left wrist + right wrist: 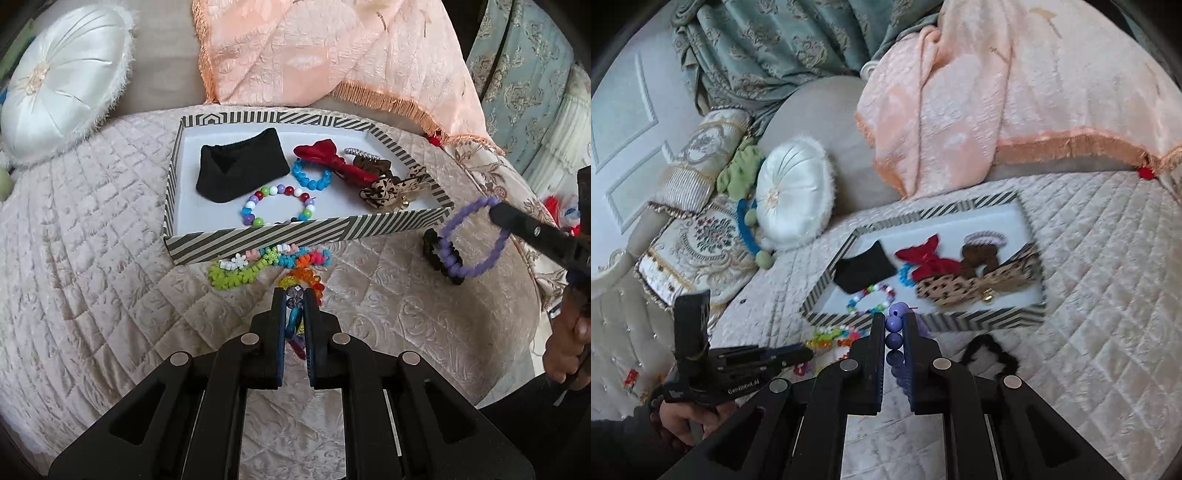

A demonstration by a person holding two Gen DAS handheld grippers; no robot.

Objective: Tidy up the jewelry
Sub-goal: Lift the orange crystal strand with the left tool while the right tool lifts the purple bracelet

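A striped shallow box [295, 242] [827, 295] lies on the quilted bed. It holds a black pouch [240, 170], a multicolour bead bracelet [277, 206], a blue bracelet [312, 175], a red bow [332, 158] and brown bows [391, 184]. My left gripper [294, 295] is shut on a bracelet of mixed clear and coloured beads [295, 317], just in front of the box. My right gripper [895, 319] is shut on a purple bead bracelet [894, 332] [469, 240], lifted near the box's right front corner. Colourful flower bracelets [258, 264] lie against the box's front wall.
A black scrunchie [441, 254] [990, 354] lies on the quilt right of the box. A peach fringed cloth [332, 55] drapes behind the box. A round white cushion [62, 81] sits at the left. A hand [569, 343] holds the right gripper's handle.
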